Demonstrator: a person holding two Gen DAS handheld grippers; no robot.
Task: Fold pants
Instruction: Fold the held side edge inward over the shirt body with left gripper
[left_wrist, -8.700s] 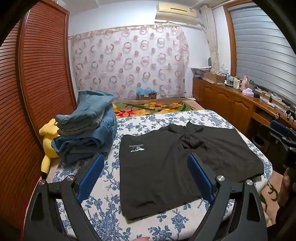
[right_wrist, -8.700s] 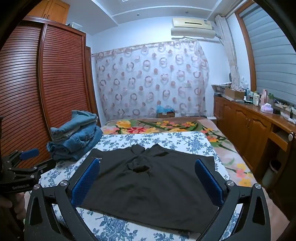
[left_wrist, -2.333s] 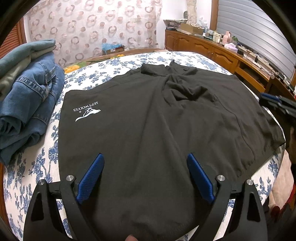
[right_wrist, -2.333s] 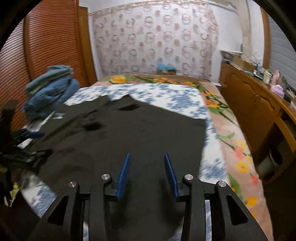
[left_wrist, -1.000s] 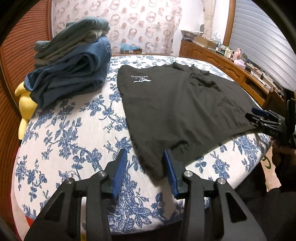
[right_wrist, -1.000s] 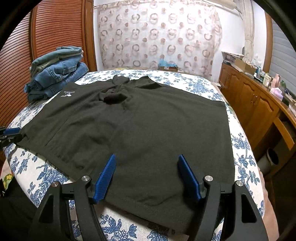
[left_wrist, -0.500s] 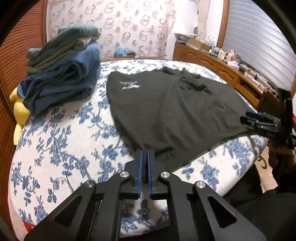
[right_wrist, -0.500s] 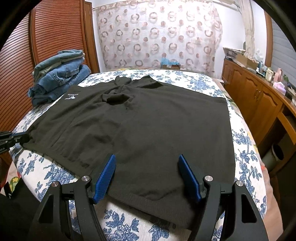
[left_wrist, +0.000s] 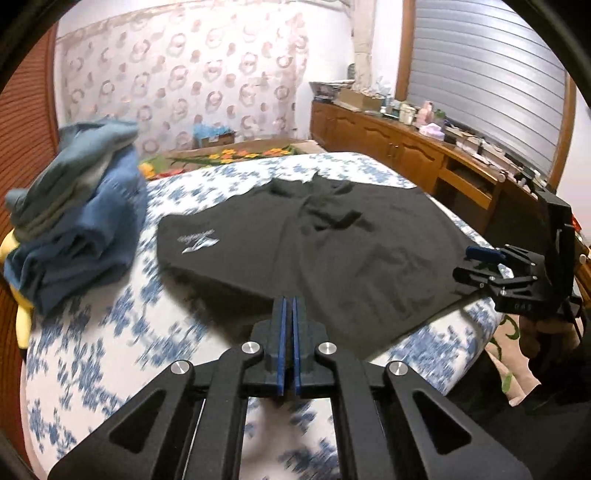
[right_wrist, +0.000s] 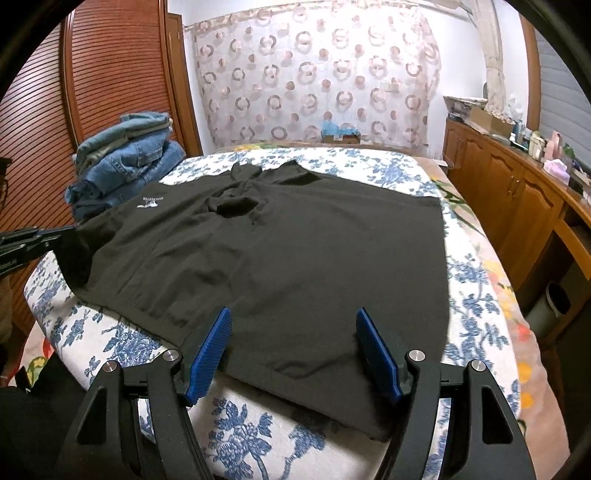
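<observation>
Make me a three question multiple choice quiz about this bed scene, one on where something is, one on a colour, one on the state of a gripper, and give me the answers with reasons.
1. Where is the pile of folded jeans?
A. On the bed's far left side, by the wooden wardrobe
B. On the wooden counter
C. On top of the black pants

2. What colour is the logo on the black pants?
A. Red
B. White
C. Yellow

3. How is the left hand-held gripper?
A. Wide open above the sheet
B. Shut on the jeans
C. Shut on the near corner of the black pants

Answers: 1 A, the pile sits left of the pants beside the slatted doors. 2 B, the print is white on black cloth. 3 C, its blue pads are together at the cloth's corner, whereas the right hand-held gripper is open.
</observation>
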